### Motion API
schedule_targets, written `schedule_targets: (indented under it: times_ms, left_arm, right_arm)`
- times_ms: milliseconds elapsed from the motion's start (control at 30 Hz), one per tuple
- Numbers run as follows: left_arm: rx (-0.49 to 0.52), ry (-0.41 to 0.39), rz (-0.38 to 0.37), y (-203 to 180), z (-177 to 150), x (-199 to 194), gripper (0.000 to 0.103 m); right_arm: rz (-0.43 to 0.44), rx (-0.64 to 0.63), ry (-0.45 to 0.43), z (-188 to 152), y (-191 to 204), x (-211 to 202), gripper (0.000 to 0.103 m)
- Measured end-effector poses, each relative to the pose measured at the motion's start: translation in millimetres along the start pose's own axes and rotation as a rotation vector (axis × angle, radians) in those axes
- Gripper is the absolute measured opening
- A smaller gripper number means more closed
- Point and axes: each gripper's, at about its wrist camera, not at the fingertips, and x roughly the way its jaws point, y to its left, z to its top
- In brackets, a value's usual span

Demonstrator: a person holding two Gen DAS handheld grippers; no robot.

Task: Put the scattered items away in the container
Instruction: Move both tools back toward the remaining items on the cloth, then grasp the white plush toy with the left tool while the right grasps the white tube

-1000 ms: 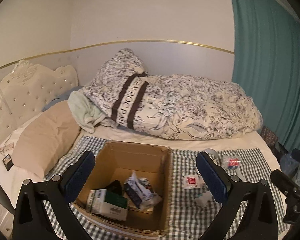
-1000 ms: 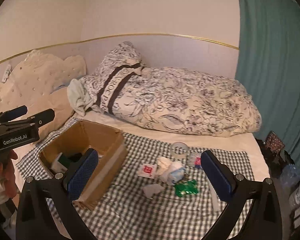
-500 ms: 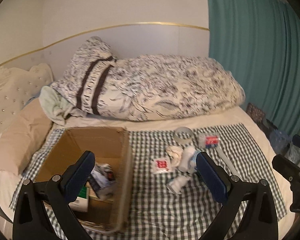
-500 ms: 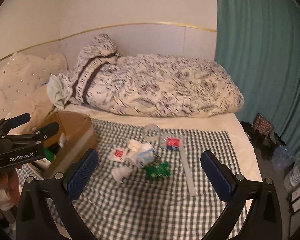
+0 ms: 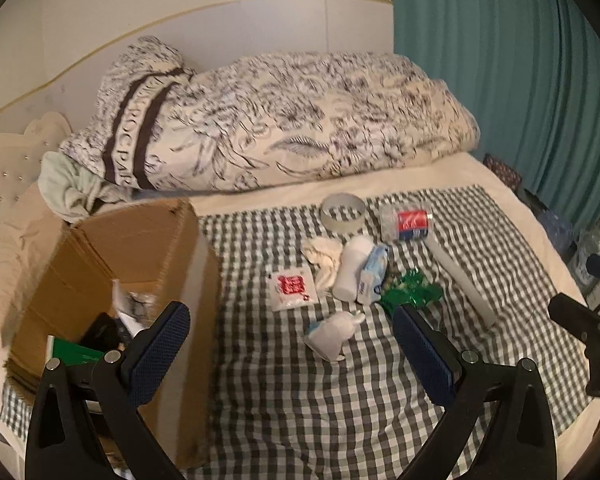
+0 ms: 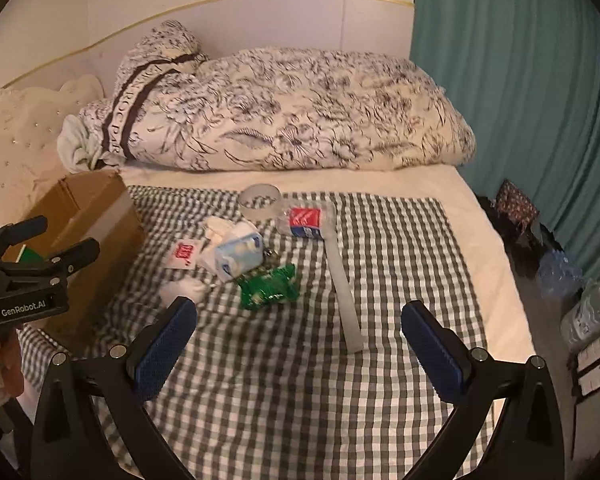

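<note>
1. Now both handheld grippers have swung away from the cardboard box (image 5: 112, 248) toward the clutter beside it on the checked cloth (image 5: 340, 400); a second ago the left camera looked straight down into the box, and it now sits at that view's left edge.
2. Inside the box, a green-and-white carton (image 5: 74, 354) and a crumpled wrapper (image 5: 130, 304) already lie, so the tidying looks partly done.
3. Right of the box, still outside it, lie a long white tube (image 6: 344, 292), a plastic bottle with a red label (image 5: 406, 222), a tape roll (image 5: 342, 210), a green foil packet (image 6: 268, 286), a blue-and-white tissue pack (image 6: 238, 254), a flat sachet with red print (image 5: 292, 286) and a small white wad (image 5: 332, 332).
4. Nearest that wad, the left gripper (image 5: 288, 356) hangs spread and empty.
5. Farther from the box, the right gripper (image 6: 300, 348) is likewise spread, holding nothing, short of the tube; I'd guess the next pick comes from this pile.
</note>
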Motion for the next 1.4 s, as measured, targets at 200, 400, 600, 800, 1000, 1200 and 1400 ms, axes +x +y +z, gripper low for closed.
schedule_targets:
  times_ms: [200, 400, 600, 800, 1000, 1200, 1400]
  left_arm:
    - [0.017, 0.046, -0.035, -10.0, -16.5, 35.8, 0.103]
    - [0.019, 0.109, -0.056, -17.2, -35.7, 75.9, 0.103]
    - [-0.017, 0.160, -0.054, -12.1, -44.4, 110.8, 0.103]
    - [-0.035, 0.176, -0.053, -9.6, -46.2, 135.7, 0.103]
    - [-0.007, 0.188, -0.067, -13.7, -46.9, 162.3, 0.103]
    - [-0.001, 0.230, -0.103, -17.3, -49.5, 183.5, 0.099]
    - [-0.003, 0.235, -0.100, -18.7, -49.1, 188.9, 0.073]
  right_arm:
    - [-0.004, 0.001, 0.037, -16.2, -11.5, 34.3, 0.103]
    - [-0.018, -0.042, 0.087, -36.8, -8.3, 68.7, 0.103]
    - [-0.040, -0.063, 0.123, -53.4, -14.5, 95.5, 0.103]
    - [-0.040, -0.054, 0.130, -58.7, -21.8, 114.4, 0.103]
    - [-0.064, -0.038, 0.112, -53.4, -29.4, 138.3, 0.103]
    - [-0.110, -0.040, 0.090, -44.3, -37.7, 160.1, 0.090]
    - [-0.124, -0.034, 0.161, -45.6, -44.0, 191.6, 0.052]
